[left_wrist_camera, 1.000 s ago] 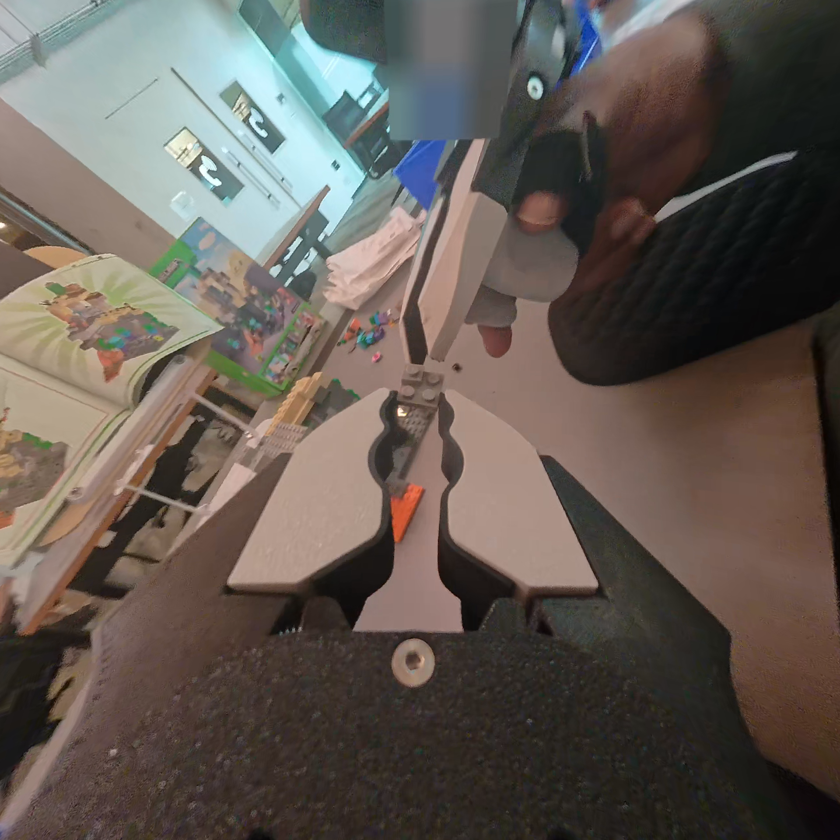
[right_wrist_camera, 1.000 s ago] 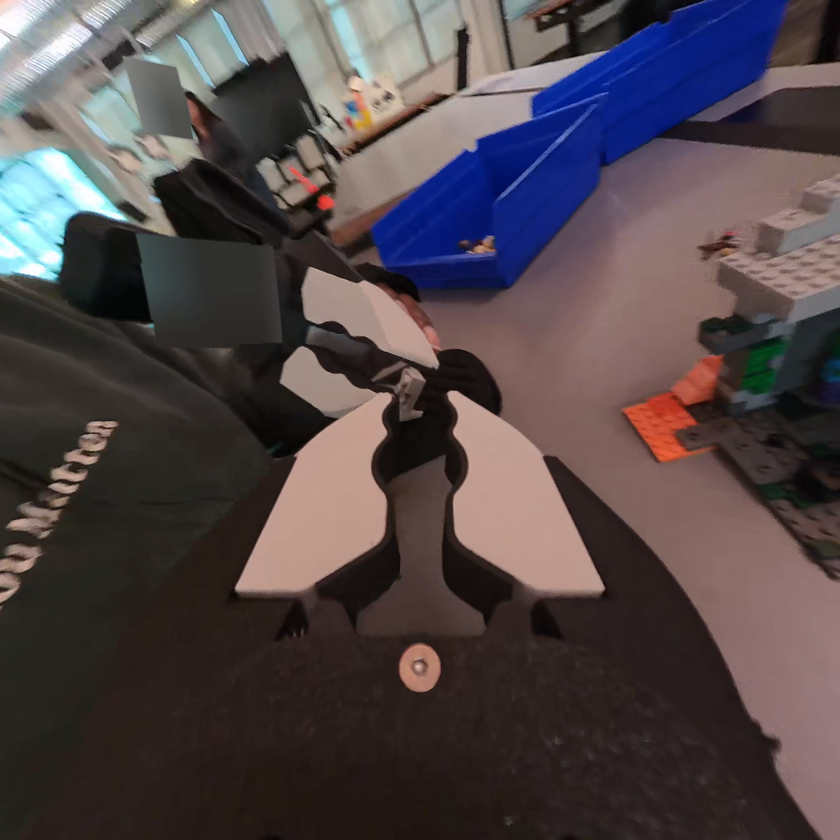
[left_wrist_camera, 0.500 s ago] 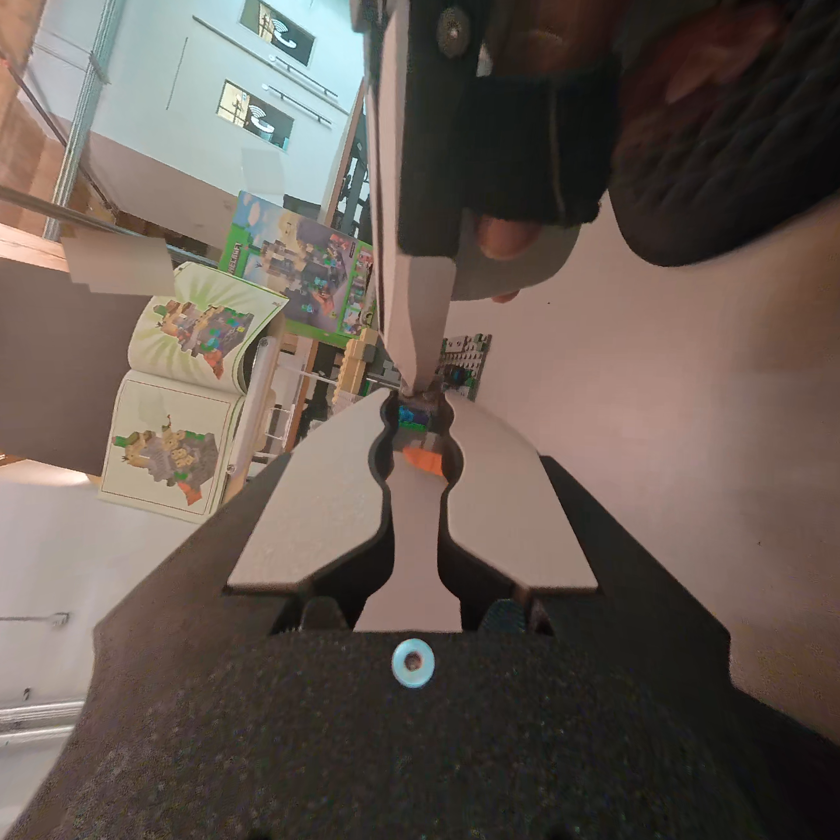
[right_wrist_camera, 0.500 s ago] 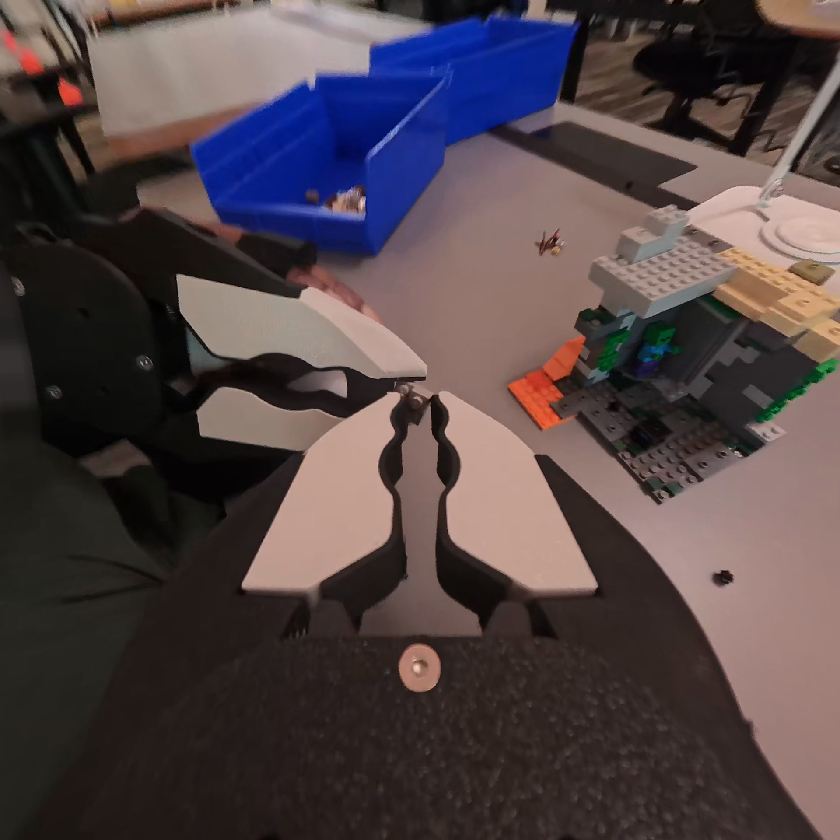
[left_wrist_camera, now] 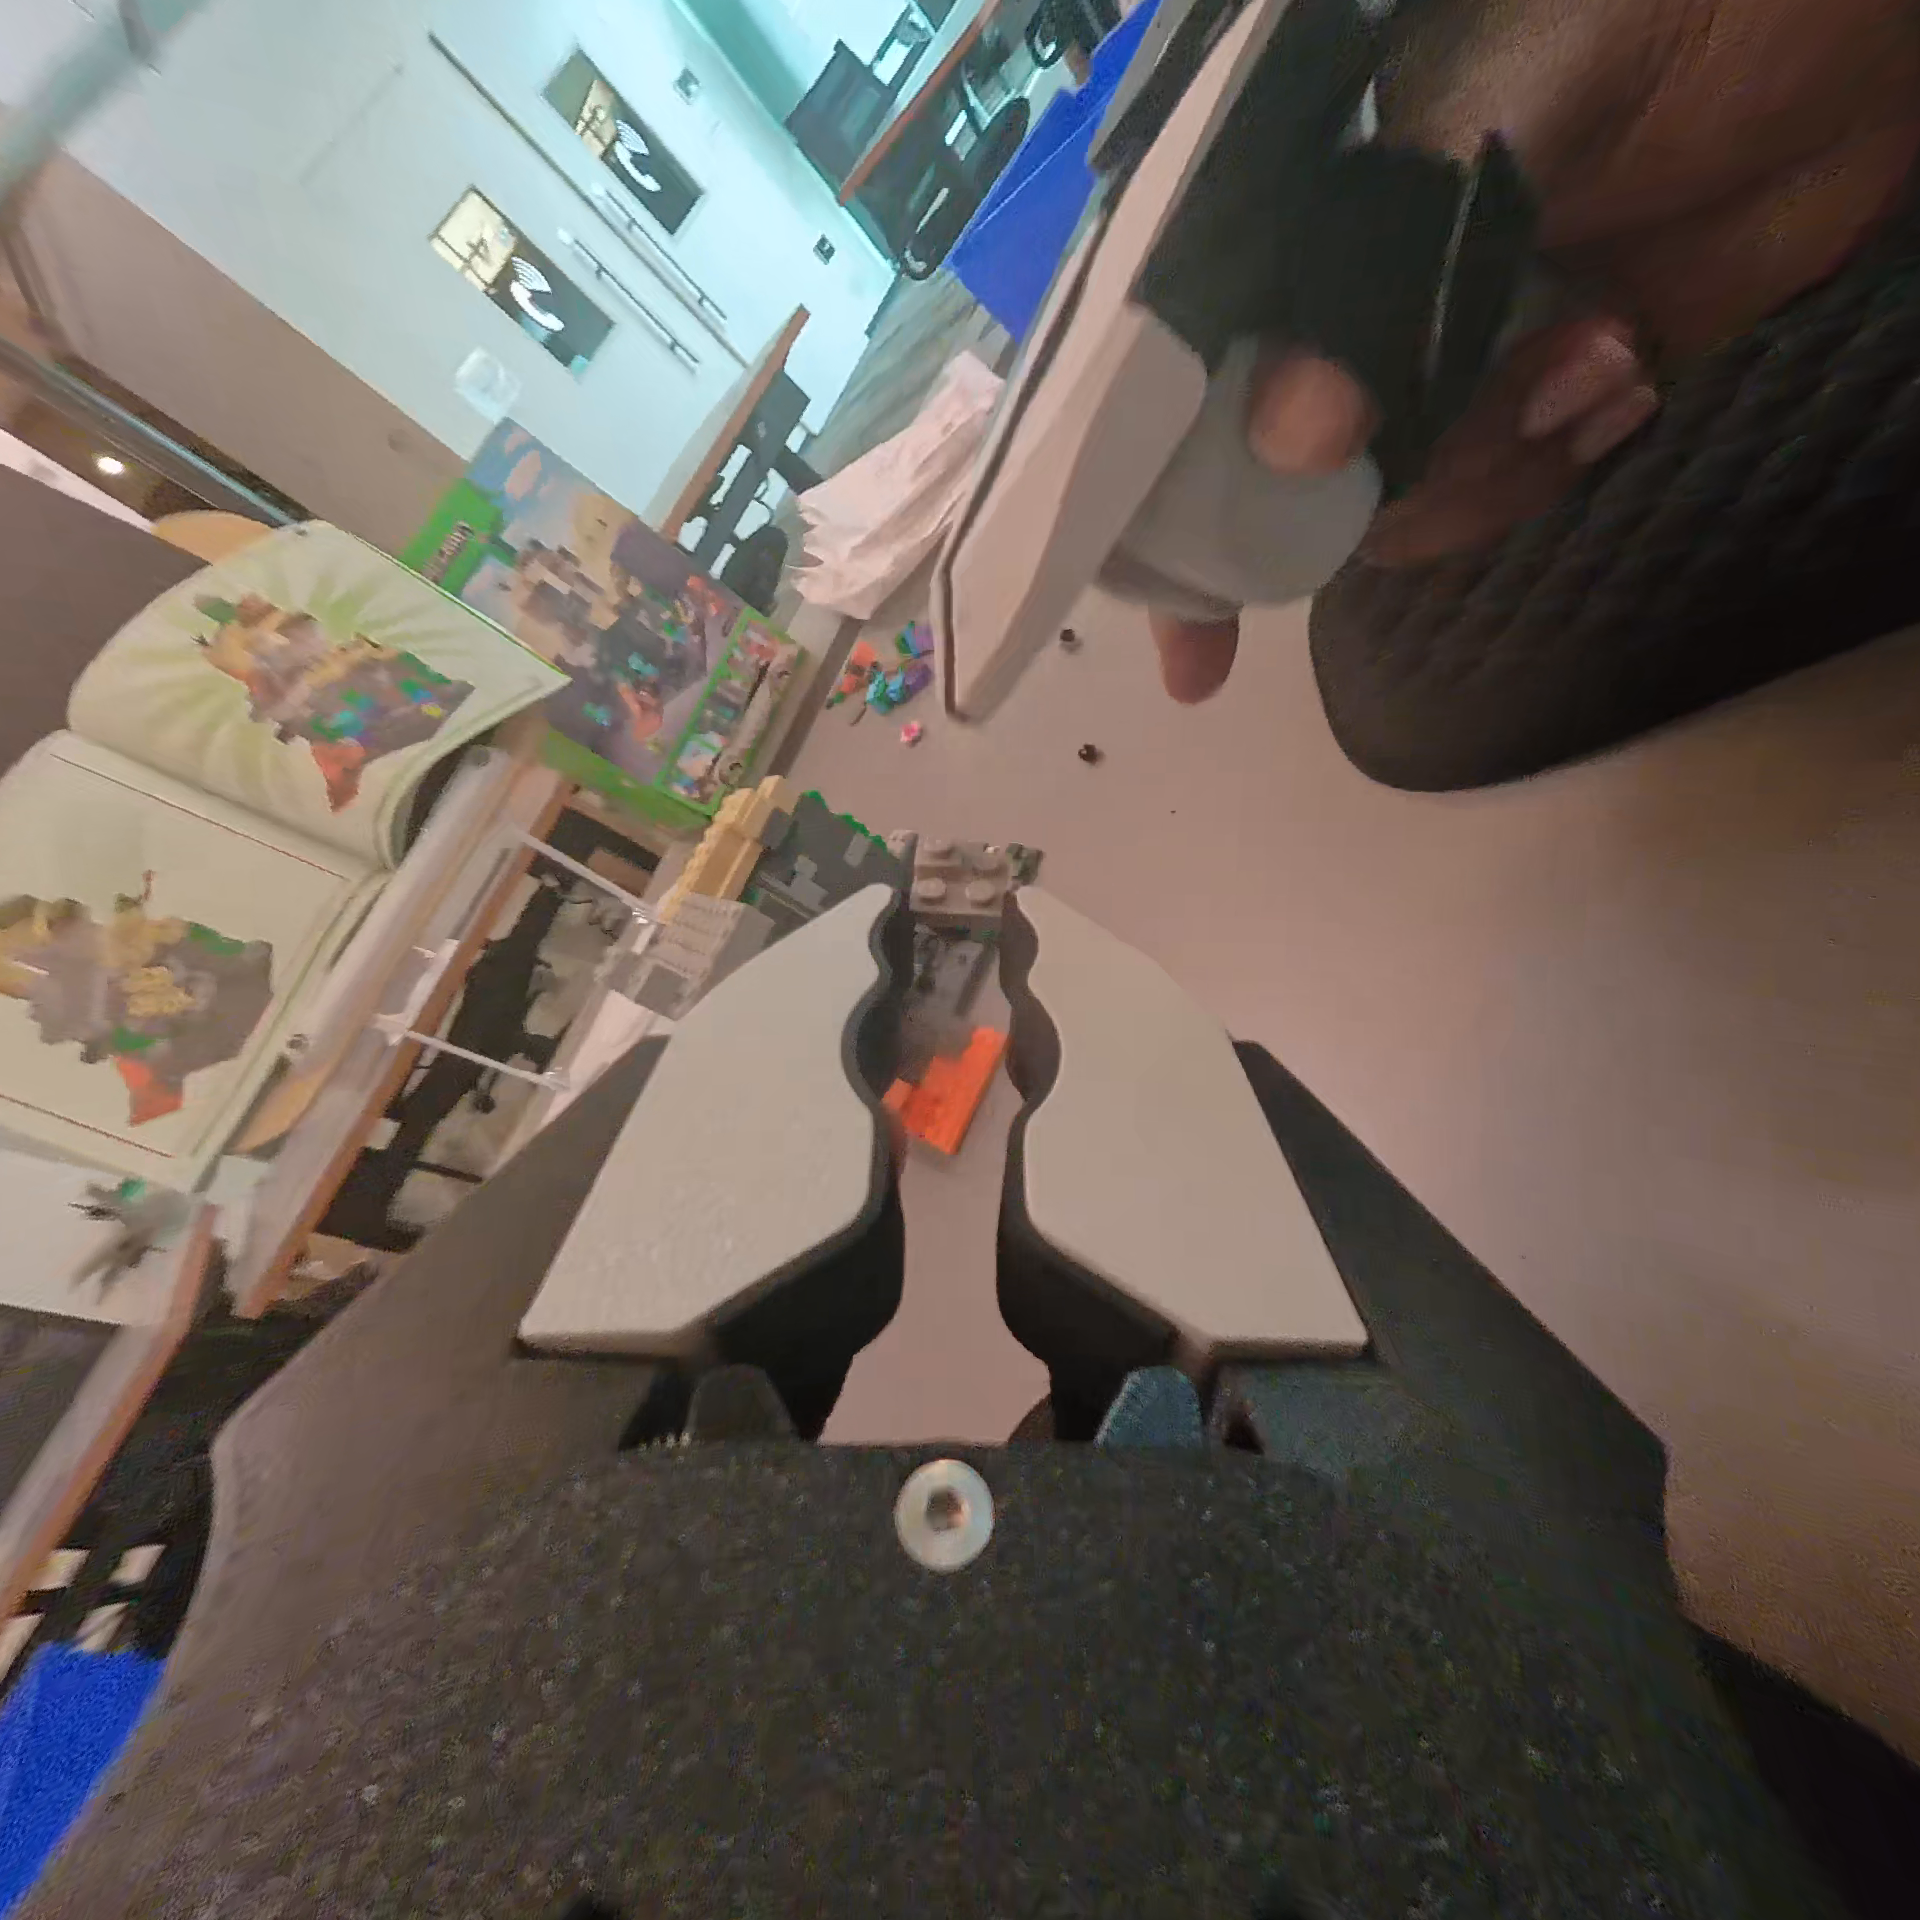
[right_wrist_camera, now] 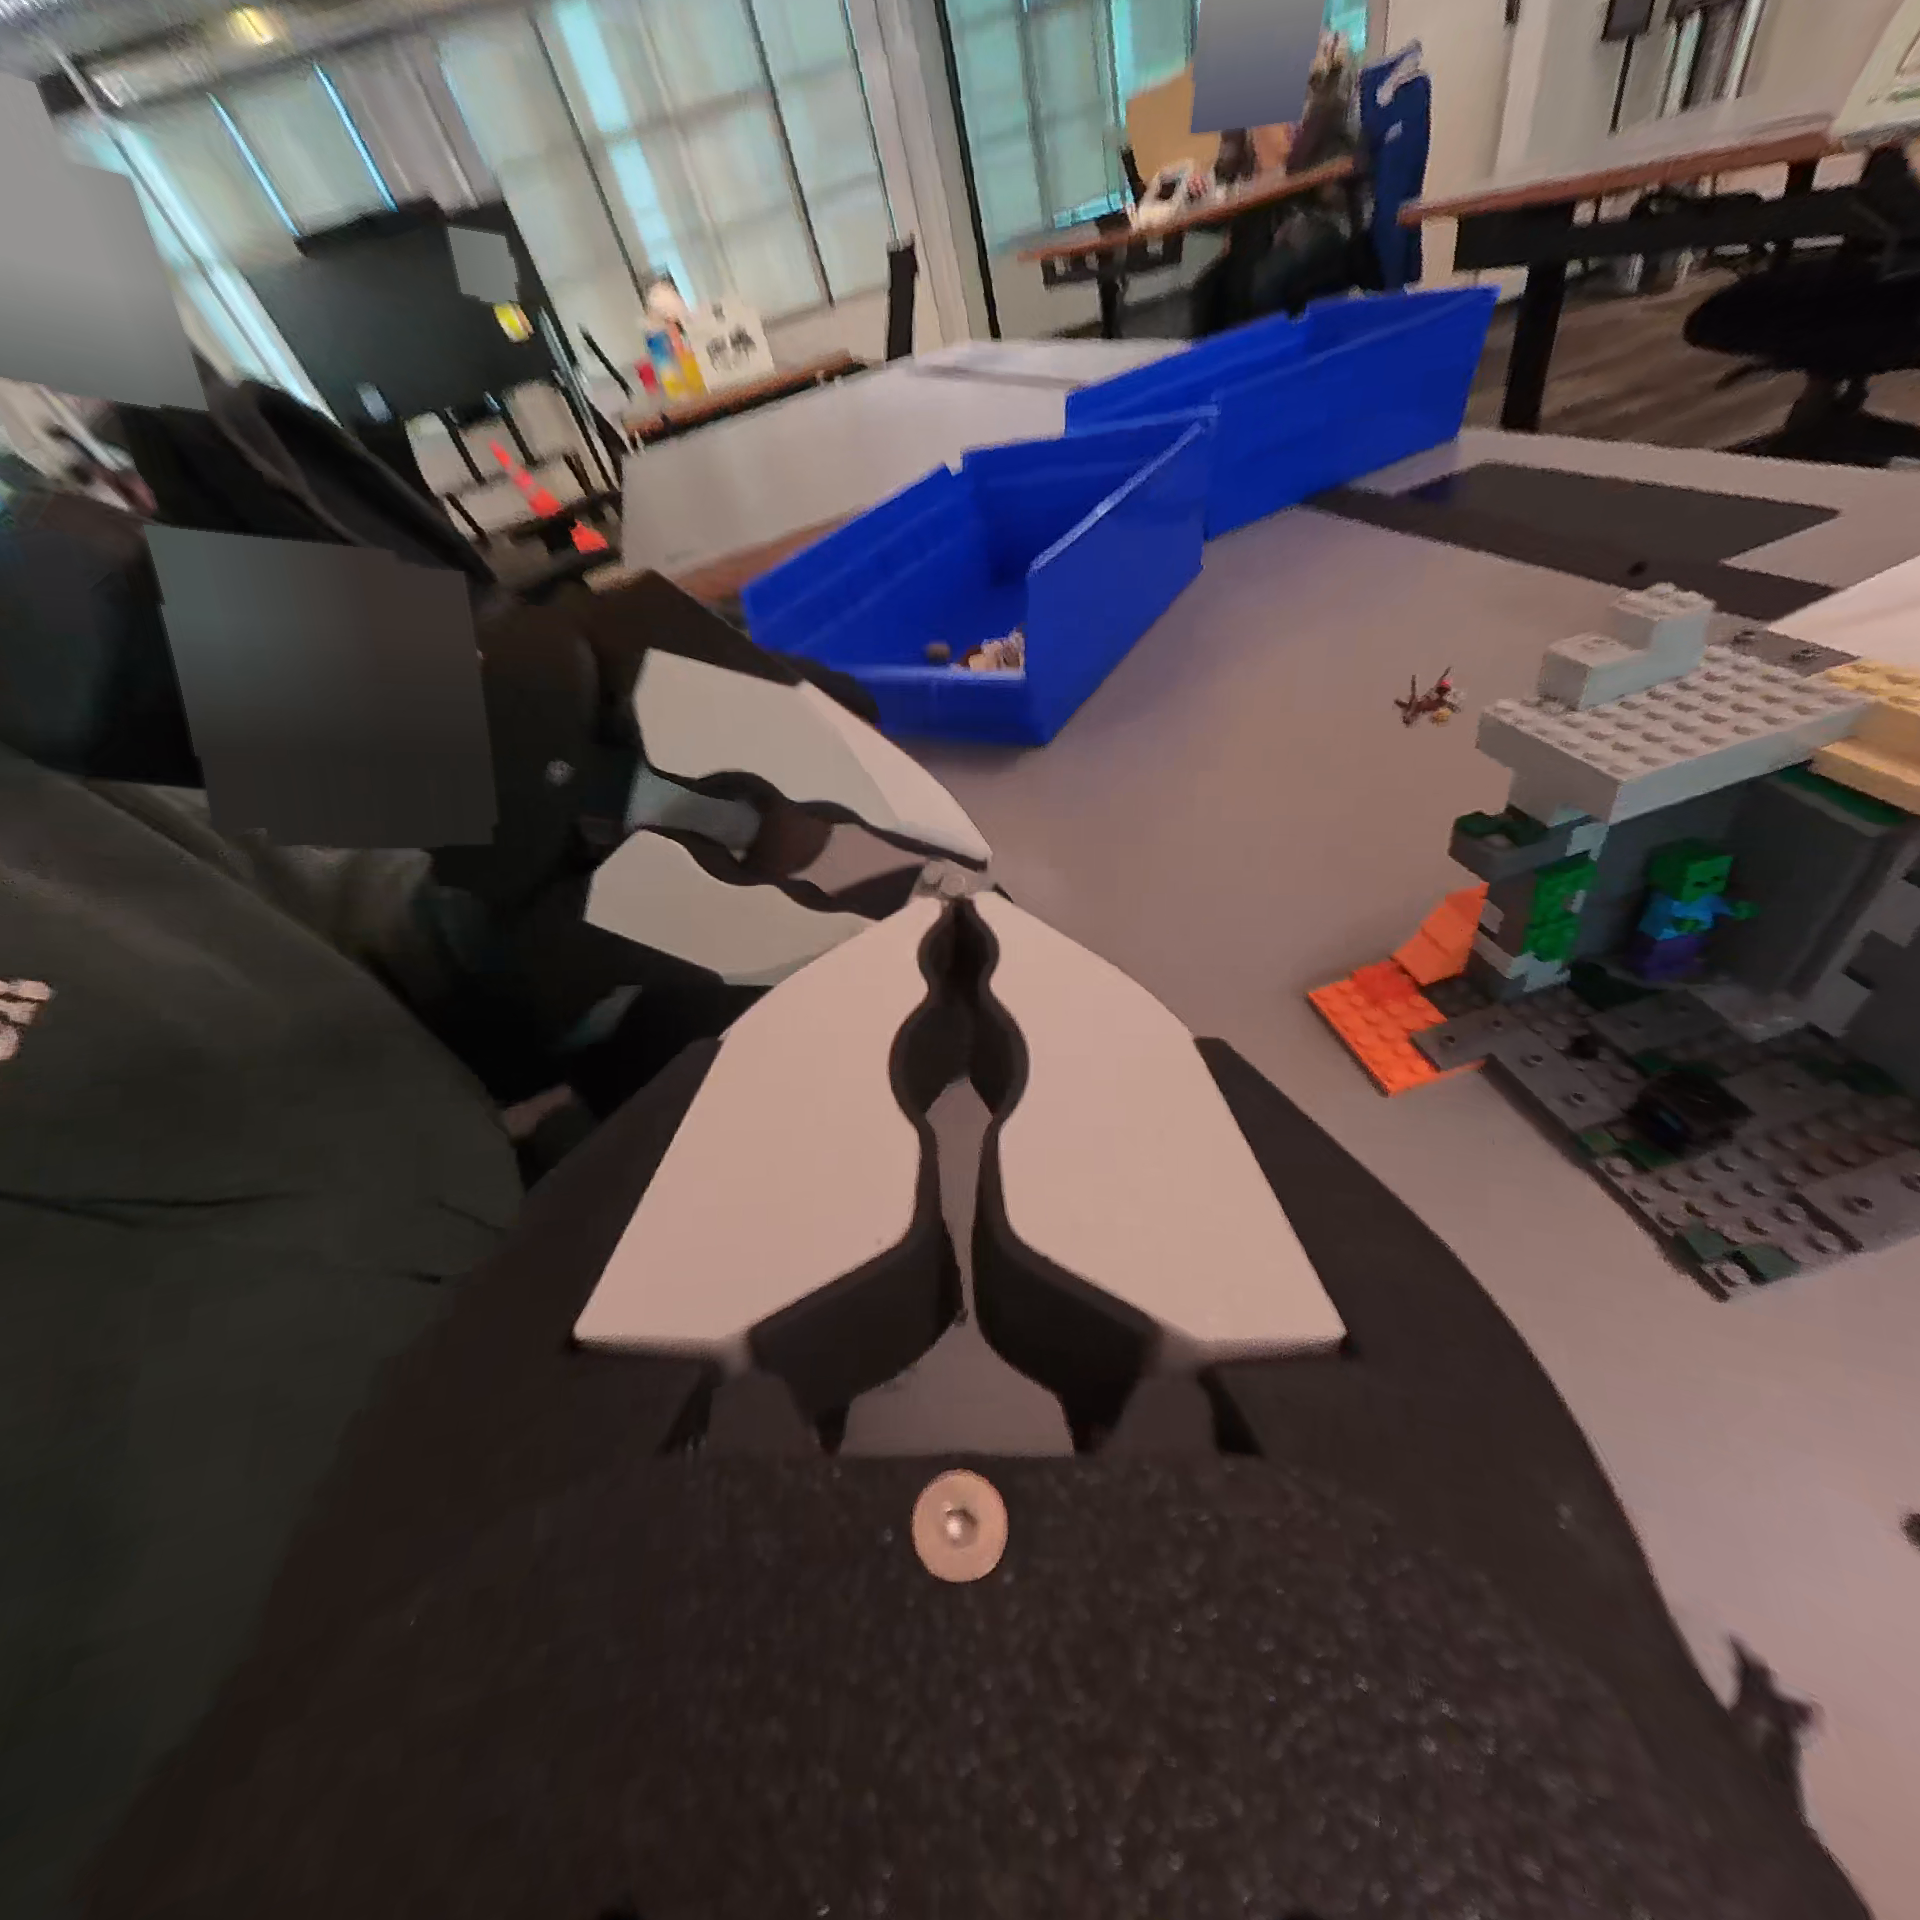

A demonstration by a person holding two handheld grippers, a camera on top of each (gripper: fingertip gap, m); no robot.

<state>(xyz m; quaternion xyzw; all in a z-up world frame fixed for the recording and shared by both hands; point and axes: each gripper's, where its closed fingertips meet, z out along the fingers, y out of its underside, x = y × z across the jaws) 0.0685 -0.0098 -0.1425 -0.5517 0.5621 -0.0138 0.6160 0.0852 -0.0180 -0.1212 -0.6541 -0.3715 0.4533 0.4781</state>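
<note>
Fingers: left gripper (left_wrist_camera: 956, 909) pinched a small grey studded plate (left_wrist_camera: 961, 878) at its tips; right gripper (right_wrist_camera: 958, 914) pressed together, empty, just beside the left's tips.
Surroundings: brick-built model (right_wrist_camera: 1683, 935) with orange plate (right_wrist_camera: 1377, 1013) stood right, blue bin (right_wrist_camera: 987, 613) far on the grey table (right_wrist_camera: 1195, 831).
Handling: a judgement, keep the pinch square; the plate was thin, hard, smooth-sided.
Textures: matte grey fingers, scalloped black inner edges.

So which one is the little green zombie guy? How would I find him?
Find the big brick-built model on the grey table, right of the blue bins. Look under its pale grey studded roof, into the dark hollow. The zombie figure stands there upright: the only piece with a green square head, a light blue top and purple legs.
</note>
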